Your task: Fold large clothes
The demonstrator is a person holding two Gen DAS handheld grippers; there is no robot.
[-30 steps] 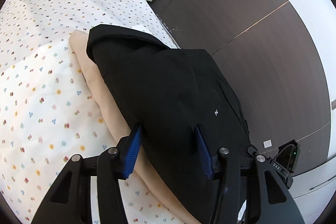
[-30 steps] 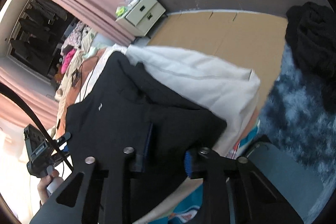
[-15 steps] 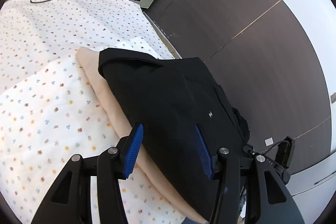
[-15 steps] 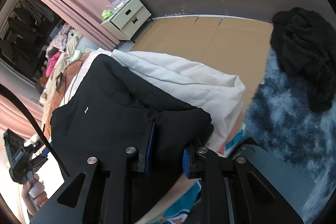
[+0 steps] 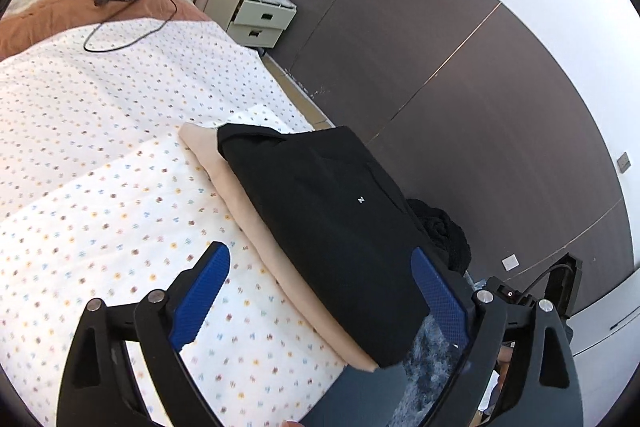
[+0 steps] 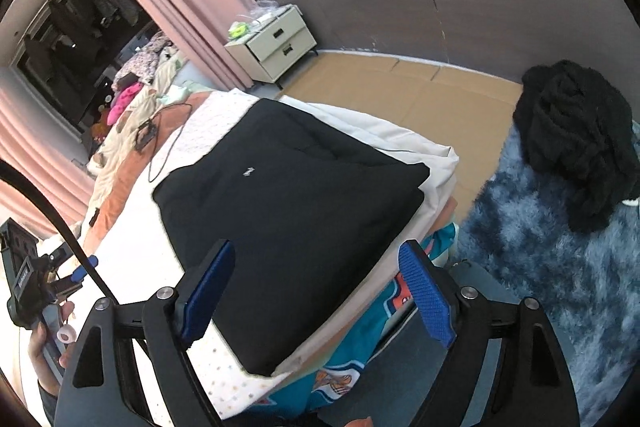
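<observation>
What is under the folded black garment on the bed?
The black garment lies on a folded beige garment, which shows only along its edge on the dotted bedspread. The rest is covered.

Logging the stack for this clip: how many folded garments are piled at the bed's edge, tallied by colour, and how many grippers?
Black folded garment: 1
Beige folded garment, underneath the black one: 1
Grippers, both open and holding nothing: 2, the left gripper and the right gripper
Total: 4
</observation>
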